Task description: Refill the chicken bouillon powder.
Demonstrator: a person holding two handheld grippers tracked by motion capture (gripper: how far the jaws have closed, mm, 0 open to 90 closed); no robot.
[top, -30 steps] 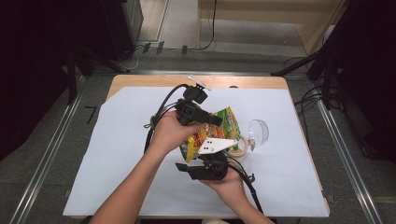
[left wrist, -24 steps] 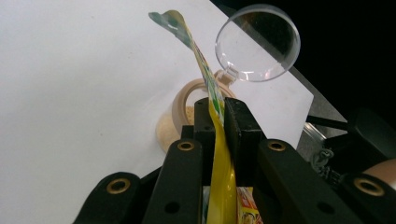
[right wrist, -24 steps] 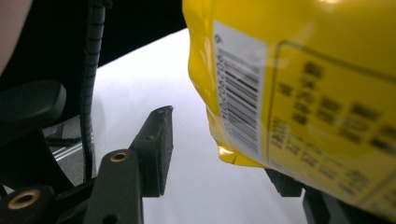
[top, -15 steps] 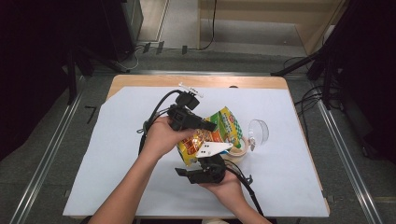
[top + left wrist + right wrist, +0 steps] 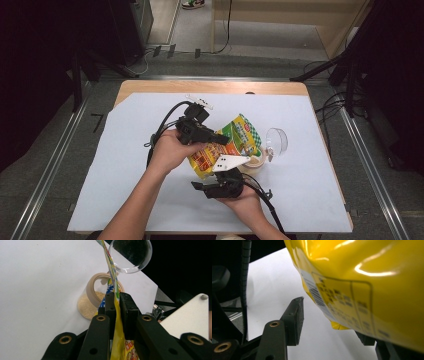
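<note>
While the bag hangs over the jar: the left tool (image 5: 117, 296) is clamped fully on the thin top edge of the yellow snack bag (image 5: 240, 135); you need that pinch firm, because the whole bag hangs from it.
Bag position: it is lifted off the bench (image 5: 125, 165), tilted, with its far end above the open jar (image 5: 90, 302) of pale granules.
Right tool: its jaws (image 5: 330, 322) stand about half apart and have just been opening; the bag's lower corner sits between them, and the one pad you can see is clear of the film, so it holds nothing.
Next grip, as I judge it: close the right tool on the bottom seam or corner, not on the bulging middle, so the slick film does not slide out.
Aim: line the bag's mouth up with the jar rim before tipping, and tip slowly.
Watch for: the clear round lid (image 5: 276, 141) lying just beside the jar; a swinging bag could knock it.
Hidden: the right tool's far jaw is behind the bag in the right gripper view.
Unclear: whether the bag is already open you cannot tell, and its print is too small to read.
Cut off: the jar's base is partly covered by the bag and the grey plate in the high view.
</note>
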